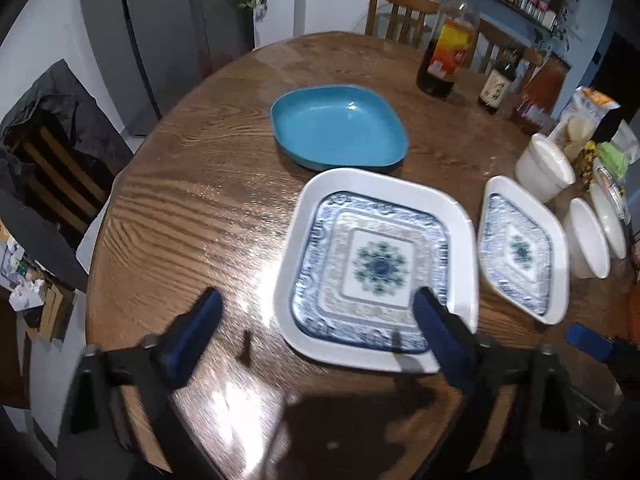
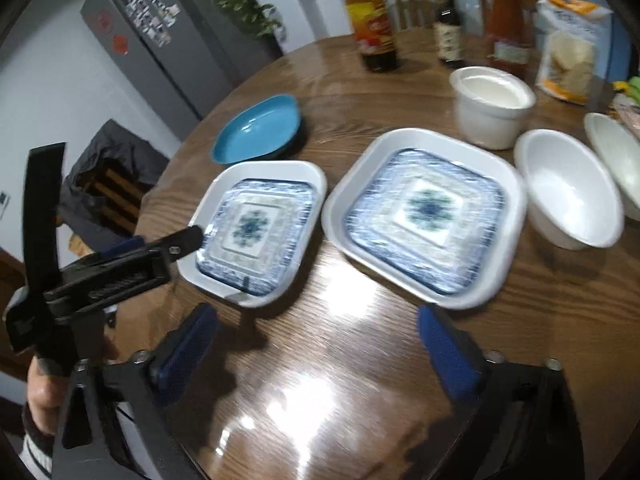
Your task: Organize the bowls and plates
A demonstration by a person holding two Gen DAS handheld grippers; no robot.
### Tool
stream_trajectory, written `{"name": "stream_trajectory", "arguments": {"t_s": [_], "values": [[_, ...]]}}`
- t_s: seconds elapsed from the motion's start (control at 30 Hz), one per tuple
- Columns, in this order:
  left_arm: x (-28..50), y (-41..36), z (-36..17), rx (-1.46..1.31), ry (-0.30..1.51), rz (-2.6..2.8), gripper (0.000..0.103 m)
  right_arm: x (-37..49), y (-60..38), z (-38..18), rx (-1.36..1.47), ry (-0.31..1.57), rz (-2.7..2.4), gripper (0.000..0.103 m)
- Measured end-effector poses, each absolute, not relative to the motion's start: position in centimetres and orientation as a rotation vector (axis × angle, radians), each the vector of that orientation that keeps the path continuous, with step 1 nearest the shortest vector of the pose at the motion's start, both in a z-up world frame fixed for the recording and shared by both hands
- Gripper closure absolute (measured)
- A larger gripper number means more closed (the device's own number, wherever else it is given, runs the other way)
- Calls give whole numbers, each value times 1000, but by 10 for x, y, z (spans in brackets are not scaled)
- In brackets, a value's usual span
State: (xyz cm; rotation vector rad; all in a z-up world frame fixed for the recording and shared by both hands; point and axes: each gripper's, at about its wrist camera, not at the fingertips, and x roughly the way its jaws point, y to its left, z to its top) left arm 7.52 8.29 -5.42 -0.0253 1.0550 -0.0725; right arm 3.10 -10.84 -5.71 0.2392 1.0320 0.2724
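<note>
Our left gripper, jaws wide apart and empty, hangs over the near corner of the square white plate with blue patterning, lower centre of frame. Our right gripper, also spread and empty, sits back from the matching patterned plate.

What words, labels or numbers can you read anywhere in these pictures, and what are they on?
None can be read.
Big bottle: orange label, print blurred.
Small dark bottle: characters too small.
Snack bag: lettering blurred.
Fridge: red stickers and photos, illegible.
</note>
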Motion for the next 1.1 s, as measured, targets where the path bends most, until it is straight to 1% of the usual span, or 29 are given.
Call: {"name": "stream_trajectory", "arguments": {"t_s": [0.03,0.07,0.1,0.13,0.23,0.27,0.3,0.33,0.37,0.4,0.53,0.8,0.97,1.03,1.07,1.1], "values": [[80,84,-59,-19,1071,-75,28,36,-104,-60,236,1040,274,29],[83,86,-62,-12,1082,-76,37,44,-98,-65,232,1057,267,39],[87,87,-67,-6,1094,-78,44,50,-94,-69,237,1069,262,42],[91,88,-71,-2,1106,-80,47,59,-91,-77,244,1092,252,43],[98,94,-80,-15,1132,-97,55,73,-86,-88,249,1124,236,53],[100,96,-82,-15,1139,-97,62,77,-83,-90,243,1128,230,60],[101,98,-83,-19,1146,-105,67,80,-81,-92,236,1131,227,70],[102,98,-82,-12,1140,-106,71,83,-80,-95,238,1141,225,74],[103,99,-81,-18,1144,-117,75,86,-79,-97,249,1152,231,88],[103,99,-81,-25,1142,-121,78,89,-78,-98,245,1154,238,93],[98,107,-76,-12,1137,-110,80,88,-70,-93,211,1158,264,93],[51,142,-58,-22,1110,-56,81,59,-45,-88,199,1199,396,91],[41,148,-75,-30,1157,-20,81,50,-32,-98,170,1225,430,90],[40,147,-78,-43,1167,-12,75,48,-31,-99,143,1231,407,90],[40,145,-76,-38,1161,-6,66,46,-33,-96,148,1222,408,90],[40,143,-75,-32,1148,1,52,44,-35,-93,147,1207,413,90]]}}
